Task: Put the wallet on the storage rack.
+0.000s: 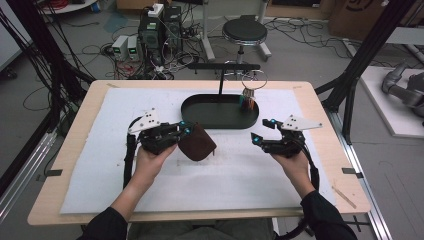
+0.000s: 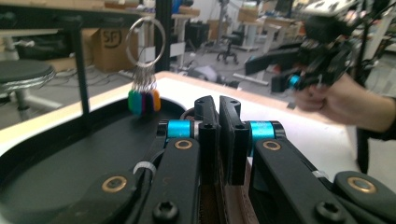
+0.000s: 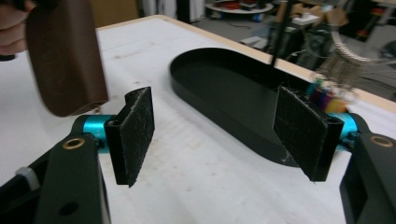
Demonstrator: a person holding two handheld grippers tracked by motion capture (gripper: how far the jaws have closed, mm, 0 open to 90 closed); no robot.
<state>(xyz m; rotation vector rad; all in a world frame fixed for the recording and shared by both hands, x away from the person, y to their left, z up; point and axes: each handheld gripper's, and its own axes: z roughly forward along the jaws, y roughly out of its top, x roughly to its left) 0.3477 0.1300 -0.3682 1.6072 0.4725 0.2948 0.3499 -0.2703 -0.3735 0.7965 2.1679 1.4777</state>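
A brown leather pouch (image 1: 197,143) hangs a little above the white mat, and my left gripper (image 1: 186,131) is shut on its top edge. In the left gripper view the jaws (image 2: 219,109) stand together with brown leather (image 2: 233,205) pinched between them. My right gripper (image 1: 261,131) is open over the mat to the right, its pads (image 3: 137,126) wide apart with nothing between them. The pouch (image 3: 65,60) shows at the upper left of the right gripper view. A key ring (image 1: 254,80) with coloured tags (image 2: 144,100) hangs from a black stand (image 1: 220,75) over the black oval tray (image 1: 200,122).
A white mat (image 1: 225,175) covers the wooden table (image 1: 320,105). The tray (image 3: 224,88) lies at the back middle, just beyond both grippers. A stool (image 1: 244,32), computer boxes (image 1: 160,27) and cables stand on the floor behind. Black frame posts (image 1: 360,60) rise at the right.
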